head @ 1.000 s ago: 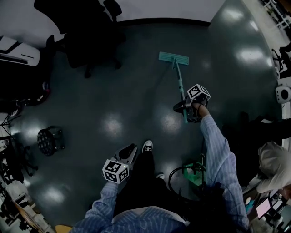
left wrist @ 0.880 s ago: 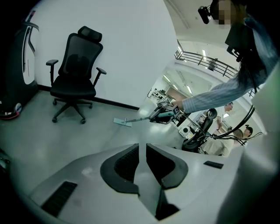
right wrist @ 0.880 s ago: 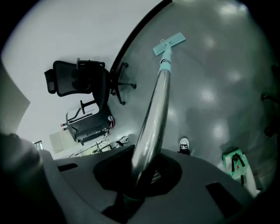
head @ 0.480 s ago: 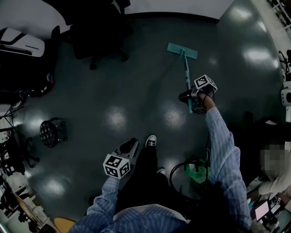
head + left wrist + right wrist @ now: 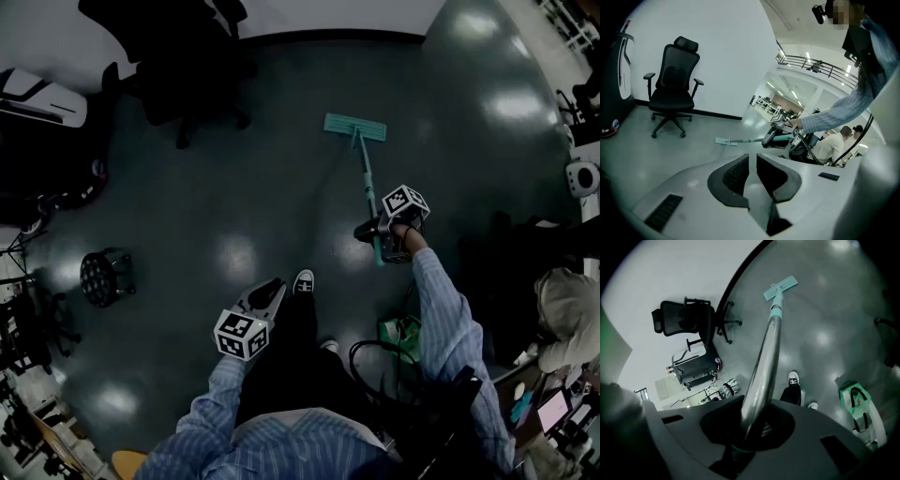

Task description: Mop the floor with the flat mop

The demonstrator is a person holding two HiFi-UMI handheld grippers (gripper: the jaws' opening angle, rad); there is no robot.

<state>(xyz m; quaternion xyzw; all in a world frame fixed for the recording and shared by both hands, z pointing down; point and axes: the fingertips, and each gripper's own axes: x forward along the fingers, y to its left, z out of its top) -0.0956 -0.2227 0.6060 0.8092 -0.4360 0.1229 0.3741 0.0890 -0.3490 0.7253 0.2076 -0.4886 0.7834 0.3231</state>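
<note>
The flat mop has a teal head (image 5: 355, 127) flat on the dark floor, a little short of the far wall. Its metal pole (image 5: 367, 183) slants back to my right gripper (image 5: 375, 232), which is shut on the pole near its teal grip. In the right gripper view the pole (image 5: 766, 357) runs out from between the jaws of that gripper (image 5: 754, 427) to the mop head (image 5: 780, 288). My left gripper (image 5: 266, 294) hangs by my left leg, shut and holding nothing. From the left gripper (image 5: 752, 171) the mop head (image 5: 726, 141) shows low on the floor ahead.
A black office chair (image 5: 187, 75) stands by the far wall, left of the mop. A round black stool (image 5: 105, 275) and a white machine (image 5: 37, 94) are at the left. A green bag (image 5: 403, 333) with cables lies by my right foot. A person (image 5: 567, 309) is at the right edge.
The mop head has come back a little from the far wall toward my feet, with the right gripper still on the pole. The left gripper has hardly moved.
</note>
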